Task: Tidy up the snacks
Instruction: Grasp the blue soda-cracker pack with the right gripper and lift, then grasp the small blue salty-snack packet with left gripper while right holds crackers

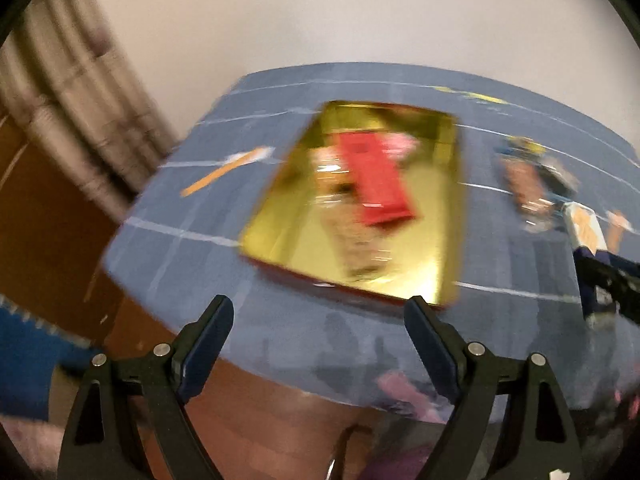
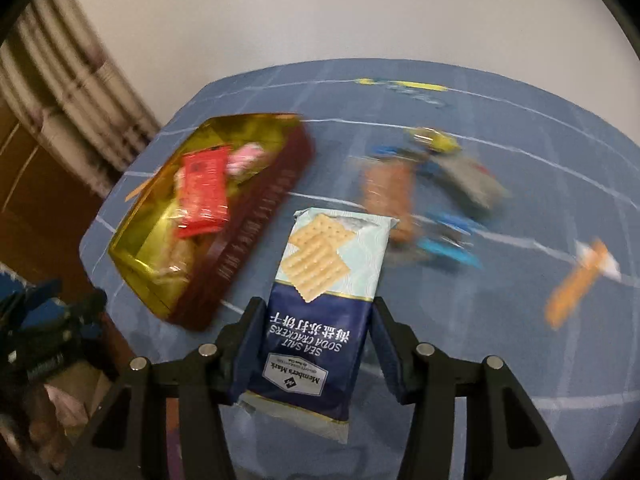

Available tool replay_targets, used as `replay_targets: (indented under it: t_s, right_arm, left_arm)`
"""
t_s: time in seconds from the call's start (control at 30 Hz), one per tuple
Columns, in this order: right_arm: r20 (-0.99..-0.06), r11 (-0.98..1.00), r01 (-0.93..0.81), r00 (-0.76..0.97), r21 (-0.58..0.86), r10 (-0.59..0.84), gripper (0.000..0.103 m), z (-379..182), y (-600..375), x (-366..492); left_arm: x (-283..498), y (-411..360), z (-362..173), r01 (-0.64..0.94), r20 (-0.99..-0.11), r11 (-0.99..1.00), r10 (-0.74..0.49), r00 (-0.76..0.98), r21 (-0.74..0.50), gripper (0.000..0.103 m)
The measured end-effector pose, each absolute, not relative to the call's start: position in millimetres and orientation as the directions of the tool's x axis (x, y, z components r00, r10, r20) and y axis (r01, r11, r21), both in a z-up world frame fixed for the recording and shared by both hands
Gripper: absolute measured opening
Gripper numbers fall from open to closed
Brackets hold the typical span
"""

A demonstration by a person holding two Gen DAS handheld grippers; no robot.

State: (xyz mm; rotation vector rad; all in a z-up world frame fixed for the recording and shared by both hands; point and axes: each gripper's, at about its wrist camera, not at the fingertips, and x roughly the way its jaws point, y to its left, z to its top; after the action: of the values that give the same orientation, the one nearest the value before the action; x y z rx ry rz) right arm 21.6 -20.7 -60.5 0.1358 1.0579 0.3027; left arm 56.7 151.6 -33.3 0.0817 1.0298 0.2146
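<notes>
A gold-lined tin (image 1: pixel 420 276) with dark red walls (image 2: pixel 256 216) sits on the blue tablecloth. Inside it lie a red packet (image 1: pixel 376 184) (image 2: pixel 202 192), a pink wrapper (image 2: pixel 246 158) and some pale snacks. My right gripper (image 2: pixel 316 314) is shut on a blue and white pack of sea salt soda crackers (image 2: pixel 324 280), held above the cloth to the right of the tin. In the left wrist view that pack (image 1: pixel 588 232) shows at the right edge. My left gripper (image 1: pixel 320 312) hangs open in front of the tin's near edge, with nothing between its fingers.
A blurred heap of loose snacks (image 2: pixel 428 196) (image 1: pixel 536 184) lies right of the tin. An orange stick packet (image 2: pixel 576 284) lies at the right, another (image 1: pixel 224 172) left of the tin. A yellow packet (image 2: pixel 400 83) rests at the far edge. The table edge and brown floor (image 1: pixel 52 220) are left.
</notes>
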Motion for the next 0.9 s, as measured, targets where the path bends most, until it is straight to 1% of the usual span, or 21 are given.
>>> replay_targets:
  t_s: [0.1, 0.23, 0.37, 0.43, 0.5, 0.53, 0.63, 0.7, 0.73, 0.77, 0.8, 0.87, 0.9]
  right_arm:
    - [-0.841, 0.97, -0.089, 0.484, 0.228, 0.242, 0.053, -60.6, -75.2, 5.2]
    - [-0.853, 0.981, 0.053, 0.505, 0.186, 0.135, 0.053, -68.5, -149.1, -13.0]
    - [-0.856, 0.973, 0.157, 0.512, 0.169, 0.066, 0.053, -79.7, -207.9, -26.8]
    - [-0.858, 0.968, 0.188, 0.512, 0.164, 0.046, 0.053, -85.9, -224.6, -30.8]
    - [-0.856, 0.957, 0.216, 0.514, 0.195, 0.058, 0.053, -93.7, -241.0, -35.3]
    - [-0.854, 0.948, 0.229, 0.515, 0.219, 0.073, 0.053, -97.5, -247.6, -37.1]
    - [-0.853, 0.942, 0.233, 0.514, 0.242, 0.092, 0.053, -103.8, -251.7, -36.8]
    - [-0.852, 0.941, 0.225, 0.513, 0.251, 0.104, 0.053, -106.5, -251.6, -34.4]
    - [-0.852, 0.939, 0.225, 0.512, 0.26, 0.113, 0.053, -108.2, -253.9, -33.8]
    - [-0.847, 0.938, 0.224, 0.518, 0.266, 0.116, 0.053, -107.7, -256.0, -35.6]
    - [-0.847, 0.936, 0.223, 0.518, 0.271, 0.122, 0.053, -108.6, -255.5, -34.5]
    - [-0.842, 0.93, 0.227, 0.522, 0.29, 0.136, 0.053, -109.4, -259.9, -34.0]
    - [-0.839, 0.926, 0.229, 0.525, 0.301, 0.142, 0.053, -109.4, -261.4, -33.6]
  left_arm:
    - [52.6, 119.5, -32.6, 0.031, -0.859, 0.996, 0.058, 0.508, 0.086, 0.085]
    - [53.6, 84.3, -30.9, 0.185, -0.876, 0.983, -0.1, 0.472, -0.013, 0.085]
    - [71.6, 45.7, -20.6, 0.318, -0.861, 0.946, -0.211, 0.463, -0.061, 0.085]
    - [90.7, 21.9, -15.2, 0.389, -0.839, 0.92, -0.253, 0.482, -0.054, 0.085]
    - [110.2, -0.6, -17.5, 0.459, -0.839, 0.886, -0.297, 0.457, -0.064, 0.085]
    - [123.9, -11.8, -21.2, 0.482, -0.847, 0.873, -0.311, 0.43, -0.076, 0.083]
    - [154.2, -46.4, -33.3, 0.535, -0.86, 0.84, -0.334, 0.386, -0.087, 0.081]
    - [172.2, -58.8, -43.5, 0.538, -0.872, 0.838, -0.328, 0.363, -0.092, 0.076]
    - [179.5, -62.4, -48.7, 0.54, -0.878, 0.836, -0.331, 0.346, -0.102, 0.069]
    - [187.2, -65.9, -55.2, 0.54, -0.886, 0.835, -0.328, 0.329, -0.109, 0.065]
    - [193.2, -67.9, -61.8, 0.534, -0.896, 0.839, -0.315, 0.312, -0.109, 0.063]
    - [203.9, -73.4, -76.5, 0.524, -0.914, 0.845, -0.292, 0.281, -0.109, 0.046]
    - [208.3, -74.2, -82.6, 0.523, -0.922, 0.845, -0.283, 0.265, -0.109, 0.043]
